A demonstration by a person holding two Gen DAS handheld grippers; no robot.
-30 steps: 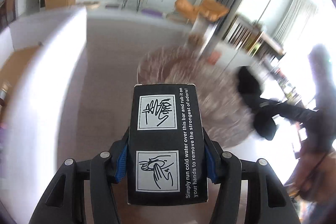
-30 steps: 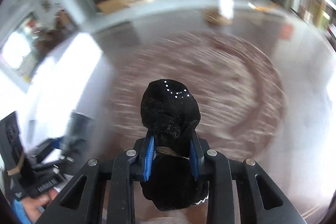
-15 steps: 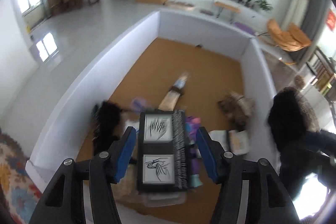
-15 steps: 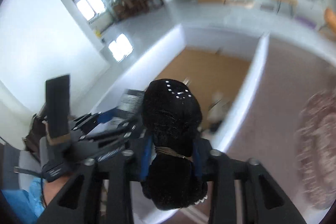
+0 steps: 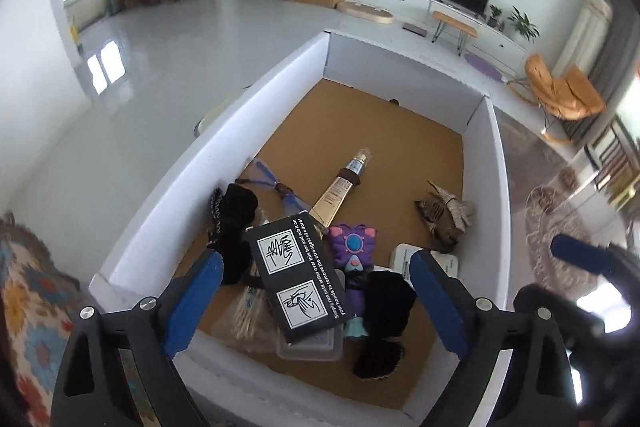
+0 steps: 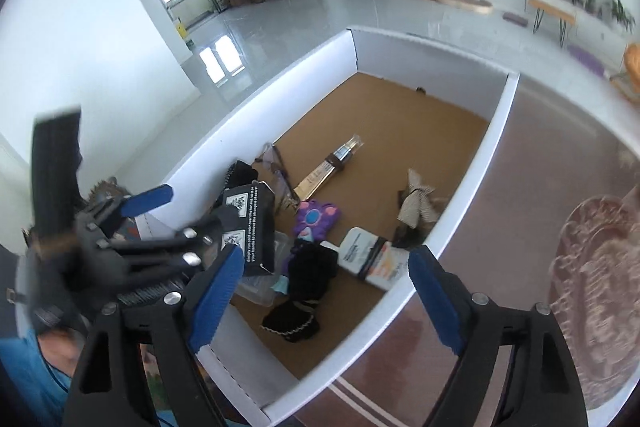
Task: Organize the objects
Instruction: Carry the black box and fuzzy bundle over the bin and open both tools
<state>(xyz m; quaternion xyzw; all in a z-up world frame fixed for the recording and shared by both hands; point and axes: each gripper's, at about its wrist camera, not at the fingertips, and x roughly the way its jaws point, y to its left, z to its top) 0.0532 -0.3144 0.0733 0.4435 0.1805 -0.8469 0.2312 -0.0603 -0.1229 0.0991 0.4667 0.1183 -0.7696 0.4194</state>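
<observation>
- The left gripper (image 5: 316, 291) is seen with its blue-padded jaws spread wide, nothing held between them.
- The right gripper (image 6: 326, 291) is likewise spread wide and empty.
- The black printed cardboard box (image 5: 302, 275) lies tilted on a clear plastic container (image 5: 312, 347) inside the white-walled, brown-floored bin (image 5: 192, 183).
- The black fabric pouch (image 6: 306, 279) rests beside it (near the purple toy (image 6: 314, 217)).

The right gripper (image 6: 326, 291) hangs over the near edge of a white-walled box (image 6: 460, 223), jaws spread wide with nothing between them. Below it, on the brown floor of the box, lies a black sock (image 6: 308, 275). At left the left gripper (image 6: 160, 223) reaches in beside a black carton (image 6: 252, 227) printed with white text.
</observation>
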